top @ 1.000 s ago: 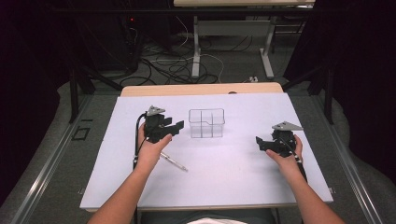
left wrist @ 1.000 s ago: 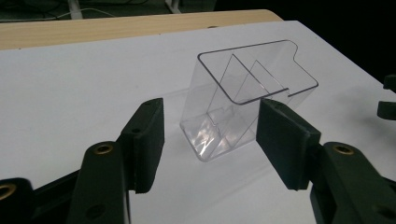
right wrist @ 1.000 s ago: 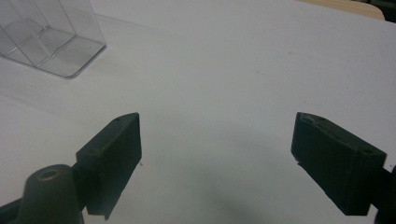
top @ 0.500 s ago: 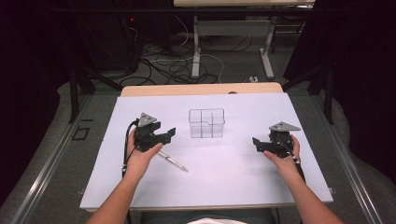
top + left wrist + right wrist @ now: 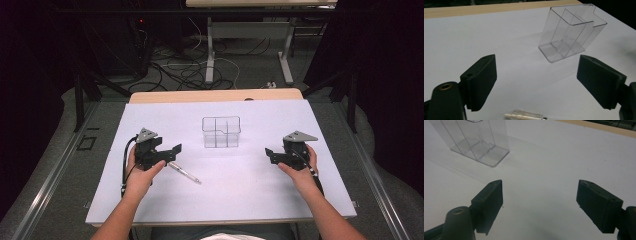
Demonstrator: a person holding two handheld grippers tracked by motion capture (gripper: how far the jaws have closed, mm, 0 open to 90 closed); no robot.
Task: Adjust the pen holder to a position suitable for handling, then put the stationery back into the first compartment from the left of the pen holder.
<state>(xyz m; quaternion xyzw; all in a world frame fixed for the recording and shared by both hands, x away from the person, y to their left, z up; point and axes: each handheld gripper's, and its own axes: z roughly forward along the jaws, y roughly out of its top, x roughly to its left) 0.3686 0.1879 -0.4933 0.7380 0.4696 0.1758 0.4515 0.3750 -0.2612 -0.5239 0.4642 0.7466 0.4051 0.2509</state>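
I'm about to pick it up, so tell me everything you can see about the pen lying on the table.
The pen is slim, with a silvery or clear barrel and a darker tip. It lies flat on the white table cover, slanting from near the left gripper down toward the person's side. Nothing grips it; the left gripper's jaws stand open beside its upper end, whose pale tip shows low in the left gripper view. It lies apart from the clear organizer.

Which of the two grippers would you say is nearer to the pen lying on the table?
The left gripper: the pen lies just beside its open jaws, while the right gripper sits across the table, past the clear organizer.
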